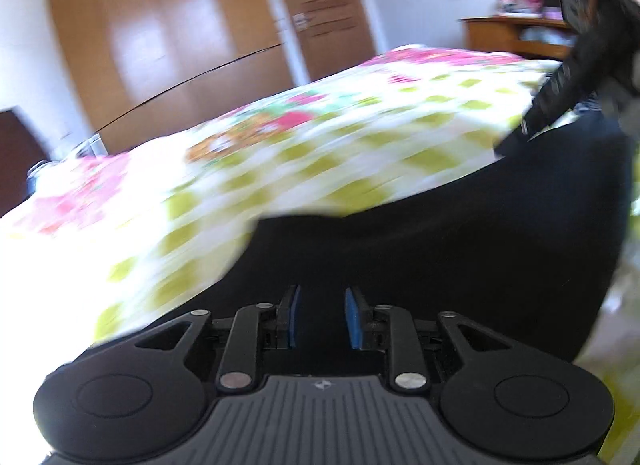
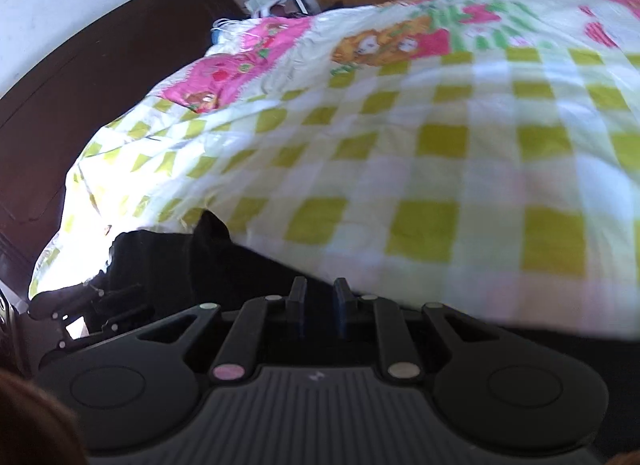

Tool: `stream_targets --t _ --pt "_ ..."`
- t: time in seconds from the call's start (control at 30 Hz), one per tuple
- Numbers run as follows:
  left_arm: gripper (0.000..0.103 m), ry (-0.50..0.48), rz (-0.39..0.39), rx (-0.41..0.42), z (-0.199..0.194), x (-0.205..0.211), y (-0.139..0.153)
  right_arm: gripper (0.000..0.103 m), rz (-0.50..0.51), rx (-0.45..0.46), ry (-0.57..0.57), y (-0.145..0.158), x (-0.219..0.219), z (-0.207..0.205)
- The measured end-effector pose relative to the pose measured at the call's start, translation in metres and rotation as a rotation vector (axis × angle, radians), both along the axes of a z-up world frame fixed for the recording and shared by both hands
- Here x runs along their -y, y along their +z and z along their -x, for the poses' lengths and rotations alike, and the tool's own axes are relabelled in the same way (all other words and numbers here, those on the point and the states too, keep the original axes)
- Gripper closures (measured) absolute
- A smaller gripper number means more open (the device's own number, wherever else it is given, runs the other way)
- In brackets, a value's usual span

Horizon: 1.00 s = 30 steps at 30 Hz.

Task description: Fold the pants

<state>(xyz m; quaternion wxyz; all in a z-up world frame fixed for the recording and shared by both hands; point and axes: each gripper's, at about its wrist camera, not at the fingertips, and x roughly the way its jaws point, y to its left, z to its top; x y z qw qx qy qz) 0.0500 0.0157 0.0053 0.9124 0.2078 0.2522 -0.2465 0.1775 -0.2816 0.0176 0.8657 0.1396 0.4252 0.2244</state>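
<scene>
Black pants (image 1: 460, 249) hang as a dark sheet over the checked bedspread (image 1: 320, 137). My left gripper (image 1: 321, 315) has blue pads a small gap apart with black cloth between and behind them; a grip cannot be confirmed. The right gripper (image 1: 560, 97) shows at the far right of the left wrist view, holding the pants' other end up. In the right wrist view my right gripper (image 2: 320, 305) has its fingers close together on the black pants (image 2: 180, 265). The left gripper (image 2: 80, 305) shows at the lower left.
The bed with the green-checked, pink-flowered bedspread (image 2: 440, 145) fills both views. A dark headboard (image 2: 80, 85) stands at the left. Wooden wardrobes (image 1: 160, 45) and a door line the far wall. A wooden shelf (image 1: 516, 33) with clutter stands at the back right.
</scene>
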Motion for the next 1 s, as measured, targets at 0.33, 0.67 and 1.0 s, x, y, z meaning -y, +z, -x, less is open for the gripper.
stream_targets --t 0.33,0.67,1.0 --pt "0.067 -0.168 -0.179 -0.108 0.016 0.084 -0.025 0.089 0.211 -0.082 -0.265 -0.029 0.100 0.073" --pt "0.066 -0.295 -0.222 -0.146 0.017 0.126 -0.037 0.088 0.207 -0.115 -0.009 -0.030 0.075 0.045" --pt "0.060 -0.293 -0.188 -0.130 0.028 0.142 -0.027 0.084 0.100 -0.053 -0.273 -0.014 0.120 0.111"
